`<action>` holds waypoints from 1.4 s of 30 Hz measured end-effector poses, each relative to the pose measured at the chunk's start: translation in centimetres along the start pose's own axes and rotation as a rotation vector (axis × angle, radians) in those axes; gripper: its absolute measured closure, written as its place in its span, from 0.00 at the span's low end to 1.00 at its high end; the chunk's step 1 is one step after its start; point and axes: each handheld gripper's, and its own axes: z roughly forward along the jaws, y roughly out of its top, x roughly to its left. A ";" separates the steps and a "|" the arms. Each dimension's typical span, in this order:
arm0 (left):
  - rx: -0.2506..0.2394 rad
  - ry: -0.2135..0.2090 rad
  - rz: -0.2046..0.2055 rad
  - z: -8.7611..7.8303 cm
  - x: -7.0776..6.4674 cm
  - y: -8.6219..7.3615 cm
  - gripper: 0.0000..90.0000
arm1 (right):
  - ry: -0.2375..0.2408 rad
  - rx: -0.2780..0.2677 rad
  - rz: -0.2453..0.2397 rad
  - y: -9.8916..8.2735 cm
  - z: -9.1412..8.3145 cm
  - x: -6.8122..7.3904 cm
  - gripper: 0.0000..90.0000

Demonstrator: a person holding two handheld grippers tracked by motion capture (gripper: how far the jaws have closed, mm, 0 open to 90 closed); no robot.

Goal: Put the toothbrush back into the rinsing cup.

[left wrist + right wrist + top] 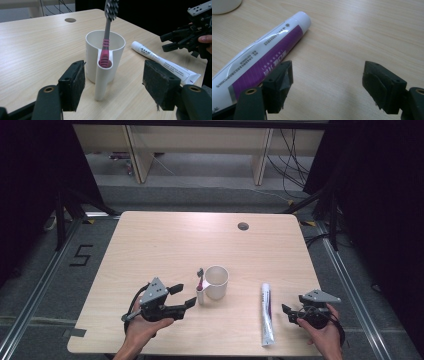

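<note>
Occupying the middle of the high view, a pale wood-grain table (165, 240) with rounded corners carries a small round grommet hole (243, 226) near its far edge. Grey carpeted floor surrounds it, marked with a black "5" (81, 255) at the left, metal floor rails run along both sides, dark curtains close off left and right, and light wooden furniture legs and loose cables stand beyond the far edge. A white cup (216, 281) stands upright near the table's centre; a narrow side tube on its wall holds a toothbrush (200, 281) with a pink grip and grey neck, bristles up. A white and purple toothpaste tube (266, 314) lies flat to the right of the cup, well apart from it, cap end pointing away from the person. The left gripper (186, 296) is held level just left of the cup, its fingers spread wide and empty; in the left gripper view the cup and toothbrush stand between and beyond the two pads without touching either. The right gripper (286, 312) rests low near the table's front right, just beside the tube, fingers wide and holding nothing; in the right gripper view the tube (262, 55) passes behind its left-hand pad, with bare table between the pads. Nothing lies between either gripper and the cup.
</note>
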 end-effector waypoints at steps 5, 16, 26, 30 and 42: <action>0.018 0.014 0.006 -0.8 0.0 -0.7 0.34 | -0.015 0.001 -0.017 0.0 0.0 0.0 0.28; 0.048 0.026 0.000 -2.1 0.3 -2.8 0.31 | -0.012 -0.009 -0.033 0.0 0.0 -0.1 0.28; 0.081 0.029 0.000 -3.0 0.2 -4.2 0.27 | -0.011 -0.005 0.010 -0.2 0.0 -0.2 0.28; 0.088 0.032 -0.010 -3.3 0.2 -4.9 0.26 | -0.008 -0.001 0.014 -0.2 -0.1 -0.1 0.28; 0.159 0.029 -0.008 -3.8 -0.6 -7.2 0.20 | -0.001 0.007 0.042 -0.2 -0.1 0.2 0.28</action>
